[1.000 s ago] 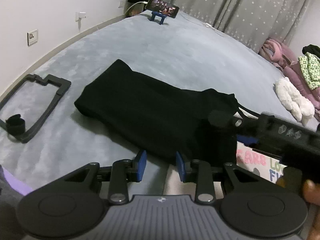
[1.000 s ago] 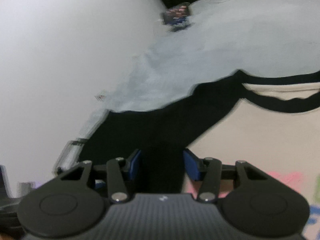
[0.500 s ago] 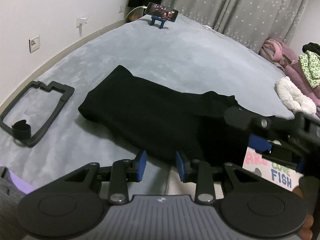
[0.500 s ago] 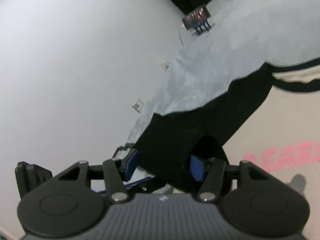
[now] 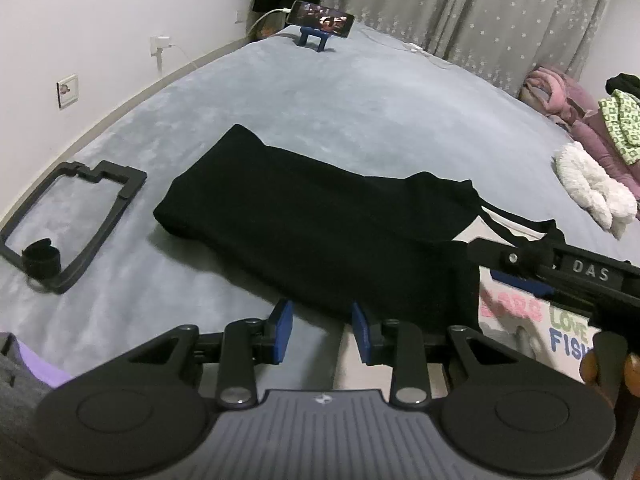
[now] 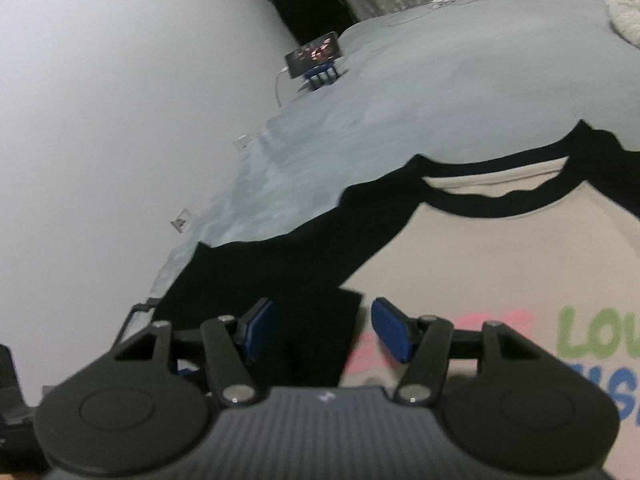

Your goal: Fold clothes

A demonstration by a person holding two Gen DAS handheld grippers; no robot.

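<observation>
We hold two grippers over a grey bed [image 5: 360,120] where a cream T-shirt with black sleeves [image 6: 500,248] lies spread at the near edge, one black sleeve [image 5: 312,216] folded across toward the bed's left side. Our left gripper [image 5: 320,330] hovers at the sleeve's near hem, its blue pads apart with nothing pressed between them. Our right gripper [image 6: 324,330] sits over the shirt's left shoulder, jaws spread, black cloth lying under the gap but not pinched. A black frame [image 5: 76,220] rests by the bed's left edge. A phone on a blue stand [image 5: 322,20] marks the far corner; a pile of pink and white clothes [image 5: 588,152] crowds the right edge.
</observation>
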